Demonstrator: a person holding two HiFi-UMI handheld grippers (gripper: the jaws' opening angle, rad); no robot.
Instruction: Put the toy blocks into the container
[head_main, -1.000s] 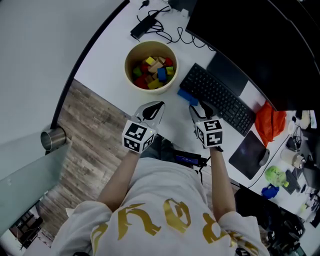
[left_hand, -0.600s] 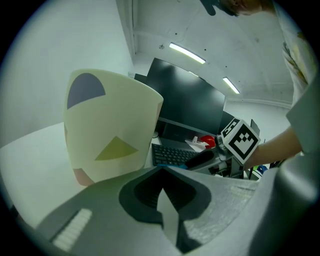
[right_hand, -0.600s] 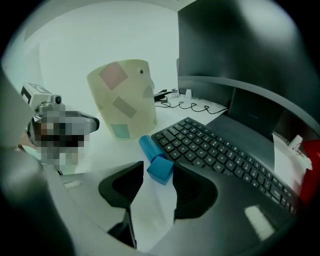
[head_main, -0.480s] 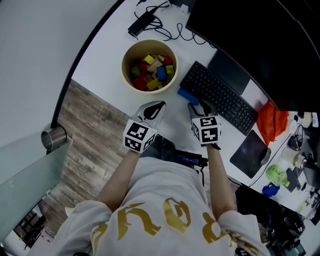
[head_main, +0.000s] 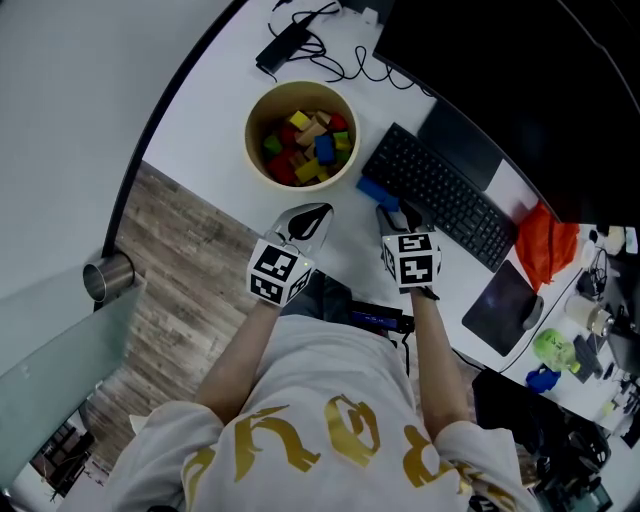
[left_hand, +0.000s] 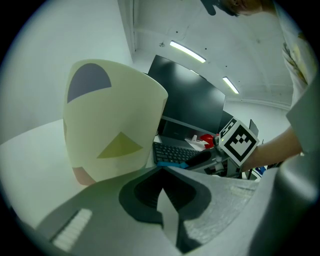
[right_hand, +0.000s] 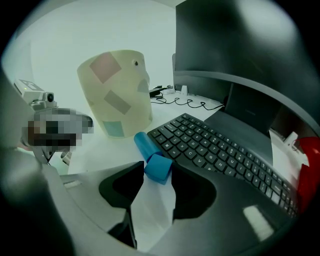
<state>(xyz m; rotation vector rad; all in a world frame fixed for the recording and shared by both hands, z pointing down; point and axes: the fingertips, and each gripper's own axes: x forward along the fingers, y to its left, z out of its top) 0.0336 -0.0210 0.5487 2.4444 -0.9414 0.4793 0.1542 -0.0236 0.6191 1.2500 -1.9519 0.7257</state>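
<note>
Straddling the near end of a blue block (right_hand: 159, 167), the right gripper (right_hand: 153, 175) has its jaws apart, one at each side of it, on the white desk (head_main: 215, 120). A blue cylinder (right_hand: 144, 144) lies just behind the block at 11 o'clock, beside the keyboard (head_main: 440, 195). The left gripper (left_hand: 161, 172) has its jaws together on nothing. The cream container (head_main: 250, 140), at 11 o'clock from both grippers, holds colored blocks (head_main: 305, 140).
</note>
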